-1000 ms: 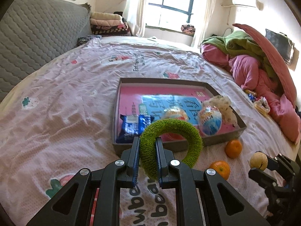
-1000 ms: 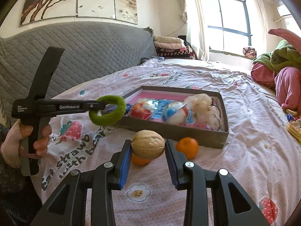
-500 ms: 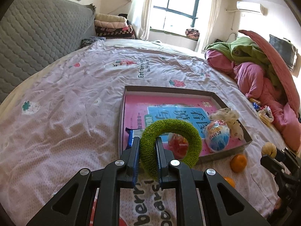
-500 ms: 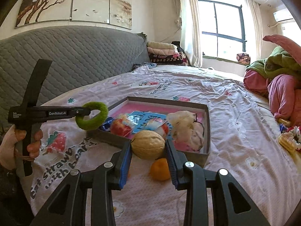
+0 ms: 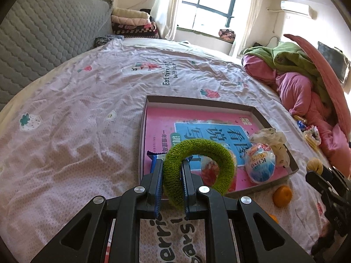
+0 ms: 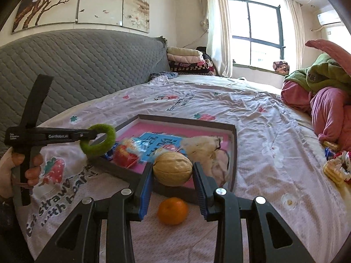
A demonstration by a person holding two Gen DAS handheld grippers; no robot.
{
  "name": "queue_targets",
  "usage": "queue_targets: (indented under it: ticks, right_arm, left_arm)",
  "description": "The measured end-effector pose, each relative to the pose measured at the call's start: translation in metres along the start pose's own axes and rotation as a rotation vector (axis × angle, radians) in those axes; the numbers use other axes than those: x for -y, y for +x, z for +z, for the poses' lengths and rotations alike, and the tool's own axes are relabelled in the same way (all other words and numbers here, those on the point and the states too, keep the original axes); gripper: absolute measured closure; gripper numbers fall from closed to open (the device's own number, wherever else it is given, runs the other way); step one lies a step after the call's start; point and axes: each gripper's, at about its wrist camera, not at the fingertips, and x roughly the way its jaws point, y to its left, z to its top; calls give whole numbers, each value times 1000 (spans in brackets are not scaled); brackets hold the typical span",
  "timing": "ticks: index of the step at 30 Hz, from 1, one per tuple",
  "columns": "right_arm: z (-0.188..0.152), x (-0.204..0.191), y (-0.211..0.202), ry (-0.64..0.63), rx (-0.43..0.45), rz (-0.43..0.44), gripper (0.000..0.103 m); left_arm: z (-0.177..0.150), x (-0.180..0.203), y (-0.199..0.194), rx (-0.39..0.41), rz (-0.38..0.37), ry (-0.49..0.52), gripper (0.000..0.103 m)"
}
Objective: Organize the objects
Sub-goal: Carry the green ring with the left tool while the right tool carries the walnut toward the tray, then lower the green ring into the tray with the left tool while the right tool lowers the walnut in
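Left wrist view looks along the left gripper (image 5: 171,171), whose blue-padded fingers are pinched on the near side of a fuzzy green ring (image 5: 198,167); the ring stands upright above the near left corner of a shallow grey tray (image 5: 197,100) lying on the pink strawberry-print bedsheet (image 5: 72,118). Inside the tray, on its pink and blue printed floor, sit a foil-wrapped egg (image 5: 260,164), a crumpled pale bag (image 5: 272,139) and a blue snack packet (image 5: 156,156). Right wrist view shows the left gripper from the side, held level by a hand (image 6: 13,171) wrapped round its vertical grip at the left edge of the frame. The right gripper (image 6: 172,171) is clamped on a walnut (image 6: 172,168), carried off the sheet over the tray's near wall. An orange (image 6: 173,210) rests on the sheet just outside that wall, below the walnut. A heap of pink and green bedding (image 6: 324,100) lies well apart at the far right.
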Motion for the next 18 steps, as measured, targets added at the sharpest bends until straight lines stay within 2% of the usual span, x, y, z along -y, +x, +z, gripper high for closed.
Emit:
queue_targets:
  ticks: [8, 18]
  right_arm:
    - [7, 11, 20, -14, -6, -33, 67]
    - [8, 17, 30, -7, -24, -14, 67]
  left_arm:
    - [12, 0, 14, 6, 8, 4, 88]
    - [28, 0, 33, 4, 17, 8, 88]
